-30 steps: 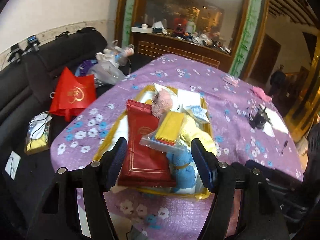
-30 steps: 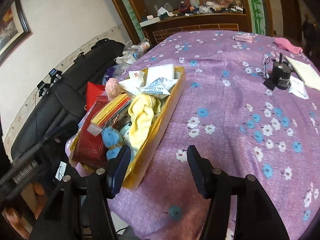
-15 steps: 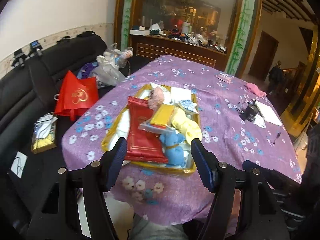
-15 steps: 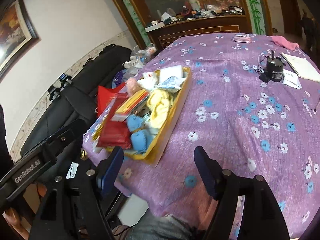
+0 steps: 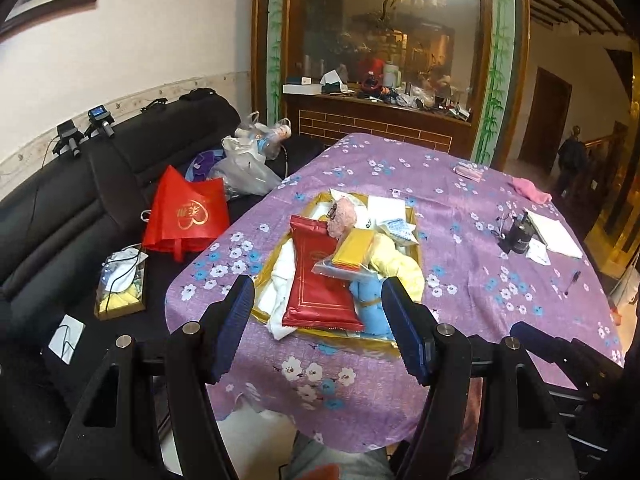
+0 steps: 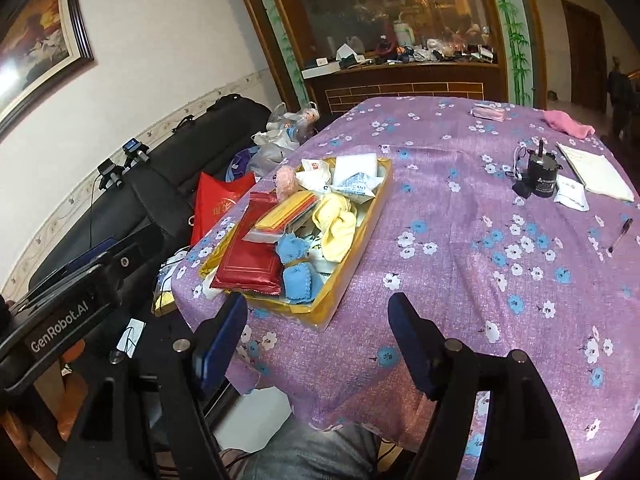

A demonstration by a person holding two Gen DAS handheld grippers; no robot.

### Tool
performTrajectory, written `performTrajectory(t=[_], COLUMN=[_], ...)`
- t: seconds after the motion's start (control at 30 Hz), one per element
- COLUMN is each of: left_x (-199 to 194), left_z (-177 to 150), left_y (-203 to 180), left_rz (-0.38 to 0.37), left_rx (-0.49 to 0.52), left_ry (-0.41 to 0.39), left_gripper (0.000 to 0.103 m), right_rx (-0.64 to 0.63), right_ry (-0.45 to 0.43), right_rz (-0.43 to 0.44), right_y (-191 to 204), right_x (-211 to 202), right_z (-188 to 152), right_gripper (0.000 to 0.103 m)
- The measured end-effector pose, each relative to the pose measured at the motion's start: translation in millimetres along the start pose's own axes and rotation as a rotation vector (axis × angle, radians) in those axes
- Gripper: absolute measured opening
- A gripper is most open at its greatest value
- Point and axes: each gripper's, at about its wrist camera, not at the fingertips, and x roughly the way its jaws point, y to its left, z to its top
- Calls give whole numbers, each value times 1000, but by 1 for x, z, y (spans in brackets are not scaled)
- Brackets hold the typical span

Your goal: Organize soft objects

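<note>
Purple flowered cloth is covering the tabletop [image 5: 480, 272], with a black sofa [image 5: 60, 216] running along its left edge. From the left wrist view, the left claw [image 5: 320, 330] is hanging off the near edge with its fingers spread apart and gripping nothing. A gold tray [image 5: 414, 224] is sitting near the near-left corner, and the soft stuff is all piling up inside it: a red pouch [image 5: 320, 280] lying on top, a yellow cloth [image 5: 396, 264], a blue plush [image 5: 372, 308] and a pink fuzzy ball [image 5: 342, 216]. I'm guessing the tray is serving as the collecting spot, since it's keeping everything corralled.

Over in the right wrist view, the right claw [image 6: 320, 340] is also hovering wide apart and empty, short of the near edge. That same tray [image 6: 352, 256] is showing its load heaped rather than sorted. A pink cloth [image 6: 568, 124] is lying loose by the far-right edge, well apart from the tray, so it may be waiting its turn, or it may not belong to the job at all.
</note>
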Motion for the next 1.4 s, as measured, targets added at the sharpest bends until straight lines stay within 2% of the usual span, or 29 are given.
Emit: performTrajectory(t=[1.4], left_x=[-3], left_z=[0], left_y=[3], left_rz=[57], left_rx=[8], left_ry=[-11], left_gripper=[67], right_rx=[15], right_ry=[3], right_rz=[1], right_y=[6], right_x=[-2], right_z=[-6], right_gripper=[73])
